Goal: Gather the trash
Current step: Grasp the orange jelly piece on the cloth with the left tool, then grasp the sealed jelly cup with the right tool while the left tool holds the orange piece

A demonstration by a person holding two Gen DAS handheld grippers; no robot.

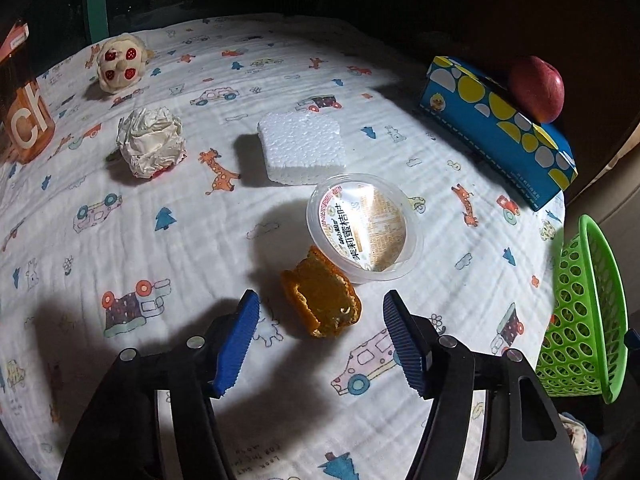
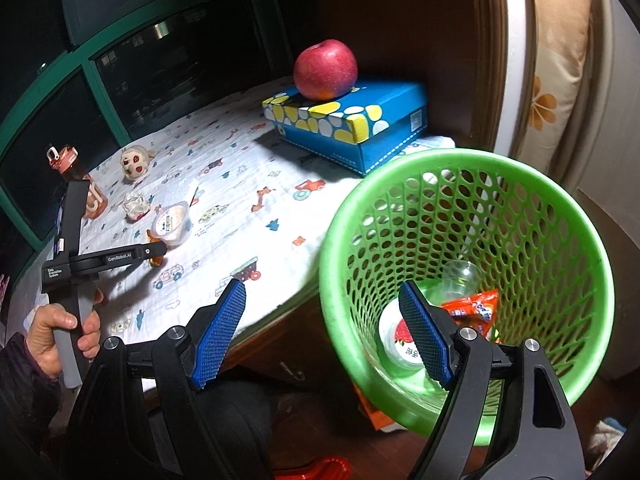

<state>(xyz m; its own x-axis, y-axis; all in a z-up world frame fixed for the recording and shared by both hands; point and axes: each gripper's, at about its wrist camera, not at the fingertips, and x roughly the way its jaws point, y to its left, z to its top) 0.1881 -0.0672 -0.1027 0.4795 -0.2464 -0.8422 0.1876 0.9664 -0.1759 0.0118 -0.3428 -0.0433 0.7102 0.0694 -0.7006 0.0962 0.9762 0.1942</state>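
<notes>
Green perforated basket (image 2: 472,216), red apple (image 2: 325,69), blue box (image 2: 344,120) with yellow-white spots.

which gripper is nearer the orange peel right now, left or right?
Left. The left gripper is open, almost straddling the orange peel on the table. The right gripper is open off the table edge, by the green basket.
</notes>
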